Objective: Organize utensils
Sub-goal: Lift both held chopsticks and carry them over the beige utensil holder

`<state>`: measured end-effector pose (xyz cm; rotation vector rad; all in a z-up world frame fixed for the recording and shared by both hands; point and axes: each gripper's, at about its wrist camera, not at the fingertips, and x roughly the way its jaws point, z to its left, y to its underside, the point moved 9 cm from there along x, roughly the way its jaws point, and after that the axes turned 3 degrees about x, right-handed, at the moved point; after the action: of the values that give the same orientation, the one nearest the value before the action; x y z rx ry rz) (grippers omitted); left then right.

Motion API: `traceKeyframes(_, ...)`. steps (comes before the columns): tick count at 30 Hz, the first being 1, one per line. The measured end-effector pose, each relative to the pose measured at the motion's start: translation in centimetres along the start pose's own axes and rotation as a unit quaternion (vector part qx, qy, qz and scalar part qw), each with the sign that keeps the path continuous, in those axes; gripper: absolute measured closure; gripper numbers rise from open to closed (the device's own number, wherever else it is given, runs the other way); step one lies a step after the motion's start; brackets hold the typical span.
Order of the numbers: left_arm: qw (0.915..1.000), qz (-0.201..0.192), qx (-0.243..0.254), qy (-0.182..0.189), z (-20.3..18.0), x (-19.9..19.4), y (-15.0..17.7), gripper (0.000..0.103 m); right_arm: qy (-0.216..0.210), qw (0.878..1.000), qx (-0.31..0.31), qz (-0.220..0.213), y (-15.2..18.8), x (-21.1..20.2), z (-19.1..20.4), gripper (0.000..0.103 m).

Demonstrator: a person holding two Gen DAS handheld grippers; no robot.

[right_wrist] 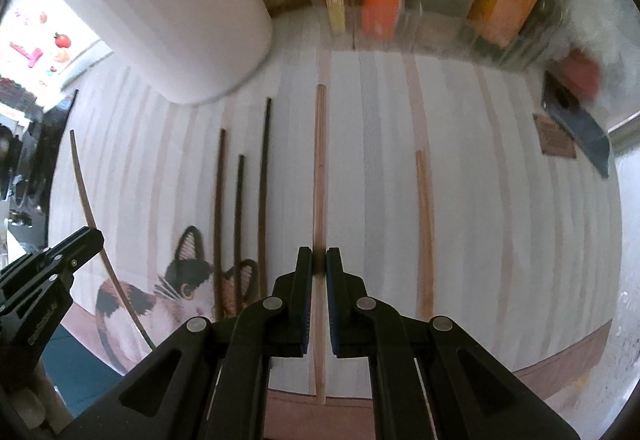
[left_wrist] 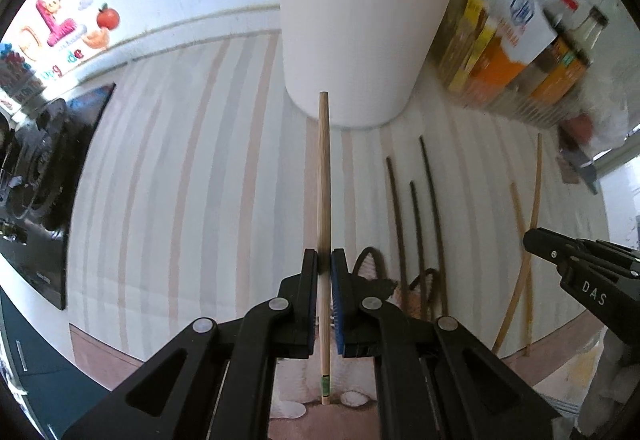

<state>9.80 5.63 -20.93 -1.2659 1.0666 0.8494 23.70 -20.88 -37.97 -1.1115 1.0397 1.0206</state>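
My left gripper [left_wrist: 324,260] is shut on a light wooden chopstick [left_wrist: 323,175] that points at the white utensil holder cup [left_wrist: 356,31] just ahead. My right gripper [right_wrist: 319,260] is shut on another light wooden chopstick [right_wrist: 319,175], held low over the striped mat [right_wrist: 500,199]. Three dark chopsticks [right_wrist: 240,207] lie on the mat to its left, and one light chopstick [right_wrist: 425,228] lies to its right. The cup [right_wrist: 176,7] stands at the far left in the right wrist view. The right gripper shows in the left wrist view [left_wrist: 576,264], and the left gripper shows in the right wrist view [right_wrist: 56,260].
Boxes and packets [left_wrist: 504,55] stand in a clear bin behind the mat at the right. A dark stove [left_wrist: 44,167] sits to the left. The mat has a cat picture [right_wrist: 176,292] at its near edge. A dark tool [right_wrist: 580,127] lies at the far right.
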Motion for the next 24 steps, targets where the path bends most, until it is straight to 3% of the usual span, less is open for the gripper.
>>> traceKeyframes(12,0.9971,-0.073,-0.004,0.021,1.0,-6.0,-4.4,0.099,-0.046,0.996,-0.01,-0.07,-2.0,-7.4,2.4,0.096)
traceKeyframes(24,0.9851,-0.16,-0.002,0.064,-1.0,-13.2,-11.4,0.099,-0.087,0.986,-0.015,-0.143,-6.7,-14.9,5.4,0.096)
